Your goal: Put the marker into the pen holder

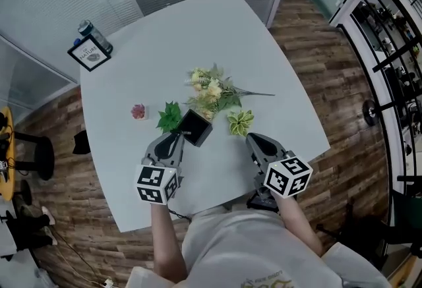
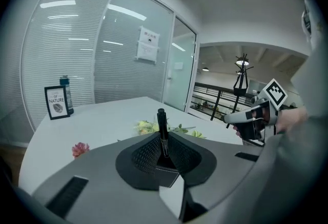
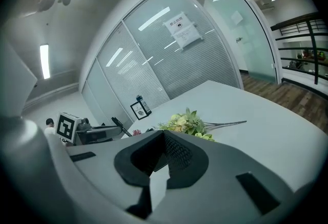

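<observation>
Carrying step. Left tool (image 2: 163, 154) clenched on upright black marker (image 2: 162, 124). Right tool (image 3: 164, 142) closed, empty. Next, likely: align marker over pen holder (image 1: 196, 127) at frame centre, lower, release.

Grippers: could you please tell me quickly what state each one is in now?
Left gripper: closed on the slim black marker pen.
Right gripper: closed, holding nothing.

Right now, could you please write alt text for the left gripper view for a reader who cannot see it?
A black marker stands upright, clamped in the left gripper. Beyond lies a white table with a bunch of flowers, a small pink flower and a framed sign; the right gripper shows at the right.
</observation>
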`<action>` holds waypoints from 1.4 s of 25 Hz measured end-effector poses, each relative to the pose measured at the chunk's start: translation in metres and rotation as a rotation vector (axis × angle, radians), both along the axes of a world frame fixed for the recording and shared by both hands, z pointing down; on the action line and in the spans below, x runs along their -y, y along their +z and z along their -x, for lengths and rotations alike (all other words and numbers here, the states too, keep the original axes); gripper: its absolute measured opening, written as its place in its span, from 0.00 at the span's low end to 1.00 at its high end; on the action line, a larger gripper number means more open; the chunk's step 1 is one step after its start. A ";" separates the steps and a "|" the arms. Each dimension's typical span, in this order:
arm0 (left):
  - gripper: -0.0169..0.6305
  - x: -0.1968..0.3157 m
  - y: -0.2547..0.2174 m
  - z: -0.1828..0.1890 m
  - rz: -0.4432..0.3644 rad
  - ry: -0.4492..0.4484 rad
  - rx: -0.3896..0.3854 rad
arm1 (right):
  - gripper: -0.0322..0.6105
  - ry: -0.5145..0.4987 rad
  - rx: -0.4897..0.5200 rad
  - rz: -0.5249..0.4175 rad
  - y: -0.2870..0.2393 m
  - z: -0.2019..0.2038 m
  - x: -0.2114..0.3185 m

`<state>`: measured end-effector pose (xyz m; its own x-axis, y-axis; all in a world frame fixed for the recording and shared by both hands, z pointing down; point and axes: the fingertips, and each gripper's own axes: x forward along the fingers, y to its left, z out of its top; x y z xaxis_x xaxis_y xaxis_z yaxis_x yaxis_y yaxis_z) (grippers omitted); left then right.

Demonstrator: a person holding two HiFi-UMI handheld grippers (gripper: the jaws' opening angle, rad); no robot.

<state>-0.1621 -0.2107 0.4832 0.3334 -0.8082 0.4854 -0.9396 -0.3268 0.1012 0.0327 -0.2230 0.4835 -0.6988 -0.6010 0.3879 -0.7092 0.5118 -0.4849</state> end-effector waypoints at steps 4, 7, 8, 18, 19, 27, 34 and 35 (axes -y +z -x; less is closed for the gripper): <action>0.10 0.007 0.019 -0.007 0.062 0.037 0.014 | 0.08 0.007 -0.008 0.007 0.006 0.004 0.010; 0.10 0.011 0.031 -0.009 0.105 0.055 0.016 | 0.08 0.004 -0.016 0.017 0.007 0.008 0.014; 0.10 0.013 0.034 -0.010 0.116 0.061 0.014 | 0.08 0.006 -0.018 0.019 0.008 0.009 0.015; 0.10 0.028 0.059 -0.014 0.216 0.089 0.021 | 0.08 0.016 -0.015 0.050 0.030 0.021 0.021; 0.10 0.029 0.061 -0.014 0.225 0.097 0.033 | 0.08 0.014 -0.016 0.052 0.033 0.023 0.022; 0.10 0.033 0.085 -0.023 0.359 0.179 0.131 | 0.08 0.032 -0.018 0.082 0.053 0.022 0.024; 0.10 0.034 0.100 -0.021 0.444 0.183 0.181 | 0.08 0.065 -0.012 0.098 0.060 0.012 0.031; 0.10 0.035 0.101 -0.020 0.454 0.178 0.183 | 0.08 0.067 -0.012 0.099 0.061 0.011 0.031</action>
